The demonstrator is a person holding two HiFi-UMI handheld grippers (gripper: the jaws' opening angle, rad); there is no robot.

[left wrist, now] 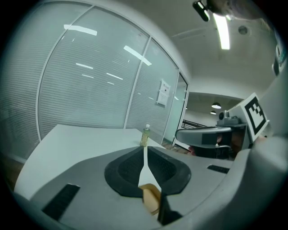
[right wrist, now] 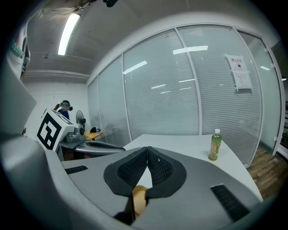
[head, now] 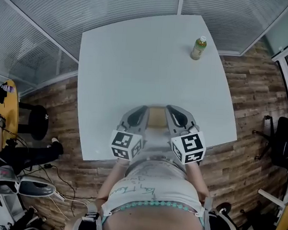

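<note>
We see a white table (head: 138,62) standing on a wood-plank floor (head: 249,95), with blind-covered glass partitions (head: 93,4) running close behind its far edges. A paper notice (right wrist: 239,72) hangs on the glass beyond the table. Left of the table are a black stool (head: 34,118) and a yellow round top (head: 10,109). Right of the table stands a black office chair (head: 283,143). Cables (head: 54,179) trail on the floor off the table's near left corner.

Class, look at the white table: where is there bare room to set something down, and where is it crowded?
The white square tabletop is bare across its left half and middle, up to the far edge. Its far right corner holds a green plastic bottle. The near edge's middle is crowded: the left tool and right tool, both shut.
</note>
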